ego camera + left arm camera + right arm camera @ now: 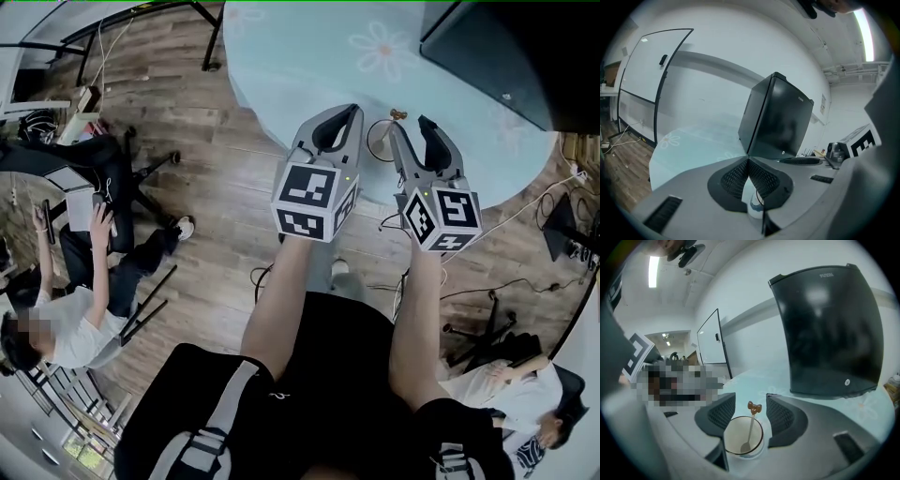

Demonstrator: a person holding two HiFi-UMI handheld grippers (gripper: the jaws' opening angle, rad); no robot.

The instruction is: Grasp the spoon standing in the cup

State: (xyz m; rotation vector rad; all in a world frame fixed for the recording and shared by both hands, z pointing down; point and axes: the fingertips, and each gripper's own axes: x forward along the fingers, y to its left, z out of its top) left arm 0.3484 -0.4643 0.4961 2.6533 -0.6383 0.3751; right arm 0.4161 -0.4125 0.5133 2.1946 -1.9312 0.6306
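A clear cup (743,437) stands on the pale blue round table (309,56), with a thin spoon (750,427) upright inside it; the spoon has a brown bow on top. My right gripper (751,409) is open, with one pad on each side of the bow and touching neither the bow nor the cup. In the head view the cup (380,139) sits near the table's front edge, just left of my right gripper (411,127). My left gripper (352,112) hovers left of the cup. Its jaws meet at the tips (748,162), shut on nothing.
A black box-shaped appliance (497,47) stands on the far right of the table, behind the cup. A whiteboard (651,79) stands on the floor beyond the table. People sit at the left (84,291) and lower right (506,384), beside chair legs and cables on the wooden floor.
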